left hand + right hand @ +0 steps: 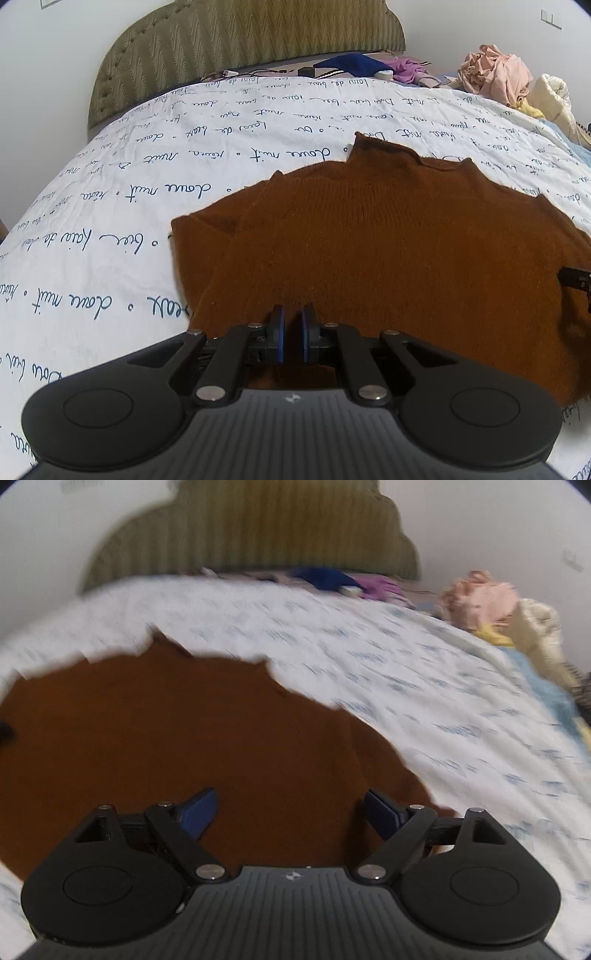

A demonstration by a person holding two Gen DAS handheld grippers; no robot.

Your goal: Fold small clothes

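Here, left gripper (293, 334): low over the near hem of the brown sweater (388, 251), pointing toward the headboard (240, 48); its 2 blue-padded fingers (277, 332) stand almost together with a thin gap, and whether cloth is pinched between them cannot be told.
Right gripper (291, 812): level above the sweater's near right part, its 2 fingers (199, 810) spread wide, holding nothing; this view is motion-blurred.
Brown sweater: 1, lying flat on the white bedsheet (110, 221) with blue handwriting print, collar toward the headboard, a sleeve folded in on the left side.
Far clutter: 1 dark blue garment (351, 62), 1 purple one (408, 68), 1 crumpled pink heap (495, 70) at the far right, all well apart from the sweater.
Headboard: 1, olive, ribbed.
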